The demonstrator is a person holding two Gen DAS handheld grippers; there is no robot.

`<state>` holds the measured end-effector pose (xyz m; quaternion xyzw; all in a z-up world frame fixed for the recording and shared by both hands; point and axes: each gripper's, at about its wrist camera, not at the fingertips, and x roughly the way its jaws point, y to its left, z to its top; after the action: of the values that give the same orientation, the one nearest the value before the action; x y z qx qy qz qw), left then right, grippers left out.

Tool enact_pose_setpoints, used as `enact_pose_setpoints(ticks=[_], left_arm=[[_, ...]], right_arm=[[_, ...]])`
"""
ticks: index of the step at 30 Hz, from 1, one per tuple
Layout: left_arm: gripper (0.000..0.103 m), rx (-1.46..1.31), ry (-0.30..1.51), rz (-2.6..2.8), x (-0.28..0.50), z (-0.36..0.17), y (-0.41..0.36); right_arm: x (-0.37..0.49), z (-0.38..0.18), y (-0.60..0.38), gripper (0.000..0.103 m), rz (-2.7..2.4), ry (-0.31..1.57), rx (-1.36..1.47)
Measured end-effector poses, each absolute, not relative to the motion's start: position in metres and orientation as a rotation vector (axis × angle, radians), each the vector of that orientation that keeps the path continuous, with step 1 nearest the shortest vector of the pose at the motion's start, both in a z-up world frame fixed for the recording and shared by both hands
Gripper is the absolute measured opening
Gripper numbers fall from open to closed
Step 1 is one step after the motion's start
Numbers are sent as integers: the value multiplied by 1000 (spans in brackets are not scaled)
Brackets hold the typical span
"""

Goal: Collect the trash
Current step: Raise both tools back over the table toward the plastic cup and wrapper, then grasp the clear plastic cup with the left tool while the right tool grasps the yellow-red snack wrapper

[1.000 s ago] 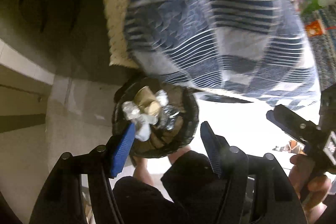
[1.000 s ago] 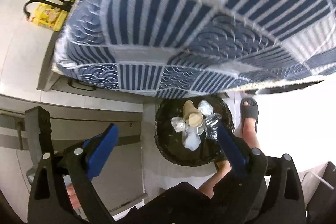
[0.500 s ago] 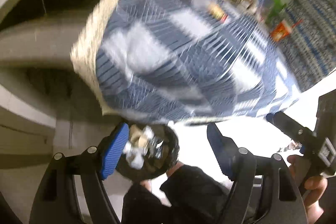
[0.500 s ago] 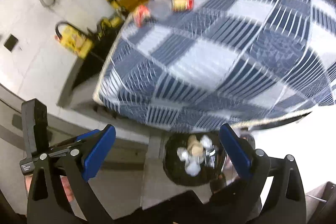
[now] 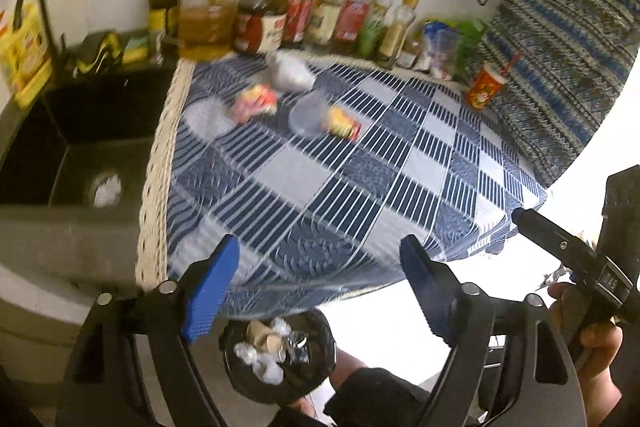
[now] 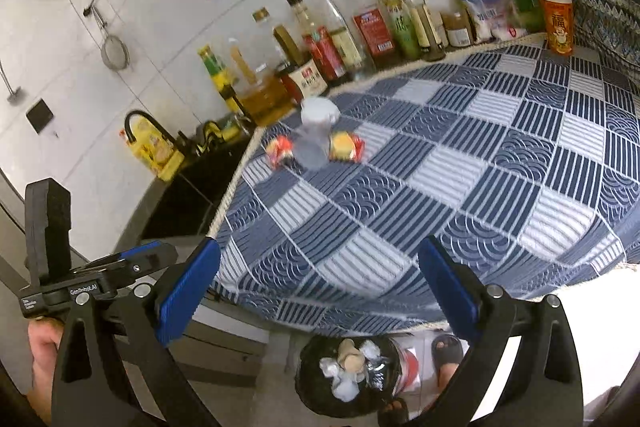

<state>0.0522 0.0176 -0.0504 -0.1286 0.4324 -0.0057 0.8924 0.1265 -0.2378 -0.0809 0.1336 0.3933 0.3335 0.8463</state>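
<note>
Hanging above the near edge of the counter, the left gripper (image 5: 316,291) has its blue pads spread wide with nothing between them; its jaws have just been opening. The right gripper (image 6: 320,291) is spread just as wide and is empty too. A blue and white checked cloth (image 6: 460,163) covers the counter. Near its far left end lie the pieces of trash: a clear plastic cup (image 6: 314,143) on its side, a red and yellow wrapper (image 6: 346,146) just right of it, another red wrapper (image 6: 278,151) just left of it, and something crumpled and white (image 5: 290,73) behind them, blurred. A black-lined bin (image 6: 348,375) stands on the floor below the counter's front edge, already holding a paper cup (image 6: 349,354) and crumpled foil and tissue. A row of bottles (image 6: 340,39) lines the tiled wall, and a red drink cup with a straw (image 6: 558,21) stands at the far right. A dark sink (image 5: 88,131) sits left of the cloth. A foot in a sandal (image 6: 448,357) shows beside the bin.
</note>
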Motion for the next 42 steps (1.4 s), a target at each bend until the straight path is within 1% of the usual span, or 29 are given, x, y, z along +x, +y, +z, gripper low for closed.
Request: enact_pose_setpoints(ticks=[10, 16, 22, 31, 34, 37, 39, 40, 42], left_arm=[[83, -226, 859, -25, 105, -25, 17], [83, -237, 875, -26, 146, -30, 15], [83, -236, 937, -9, 194, -55, 15], [83, -239, 1059, 44, 259, -110, 17], [83, -225, 1070, 65, 274, -121, 19], [81, -220, 1099, 97, 289, -135, 23], [67, -219, 1122, 90, 296, -144, 22], [65, -213, 1128, 87, 297, -146, 21], [57, -212, 1133, 81, 299, -149, 21]], right_arm=[[166, -66, -234, 98, 730, 784, 241], [206, -73, -229, 98, 740, 809, 235], [244, -92, -226, 98, 769, 849, 241], [289, -136, -219, 98, 805, 957, 273], [298, -141, -220, 98, 812, 949, 268], [308, -143, -224, 98, 819, 941, 279], [313, -145, -226, 98, 808, 935, 286], [317, -148, -227, 98, 805, 937, 291], [321, -152, -229, 98, 808, 949, 298]])
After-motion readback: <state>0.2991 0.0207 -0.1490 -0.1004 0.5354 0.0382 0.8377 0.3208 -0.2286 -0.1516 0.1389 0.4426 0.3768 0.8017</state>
